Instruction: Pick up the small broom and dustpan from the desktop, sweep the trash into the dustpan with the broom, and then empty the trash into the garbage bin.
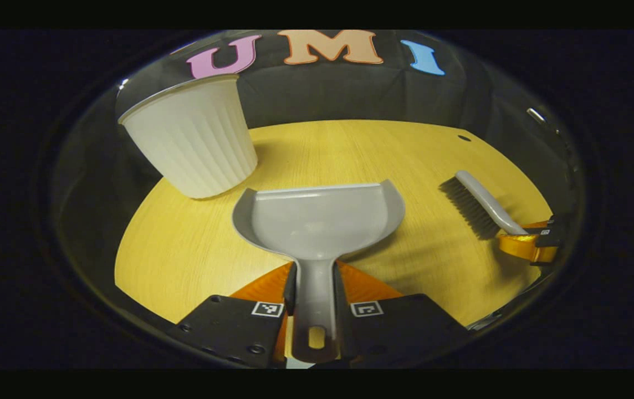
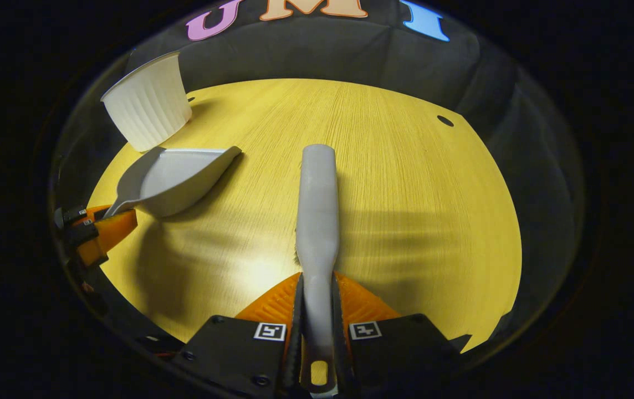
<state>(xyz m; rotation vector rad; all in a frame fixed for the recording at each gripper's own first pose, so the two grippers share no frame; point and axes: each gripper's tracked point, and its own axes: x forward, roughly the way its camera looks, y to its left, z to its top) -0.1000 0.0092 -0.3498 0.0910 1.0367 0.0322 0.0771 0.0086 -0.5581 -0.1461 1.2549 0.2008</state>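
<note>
In the left gripper view, my left gripper (image 1: 315, 288) is shut on the handle of the grey dustpan (image 1: 320, 219), whose empty pan is held above the yellow desktop (image 1: 350, 149). The white ribbed garbage bin (image 1: 195, 138) stands just beyond the pan's left corner. Off to the right, the grey broom (image 1: 480, 202) with dark bristles hangs in the other gripper (image 1: 533, 244). In the right gripper view, my right gripper (image 2: 317, 299) is shut on the broom's handle (image 2: 317, 210), seen from its back. The dustpan (image 2: 175, 177), the bin (image 2: 148, 105) and the left gripper (image 2: 98, 230) sit at left.
The round wooden desktop (image 2: 405, 194) has a small dark hole (image 2: 445, 120) near its far right edge. Black booth cloth rises behind the table. I see no trash on the wood in either view.
</note>
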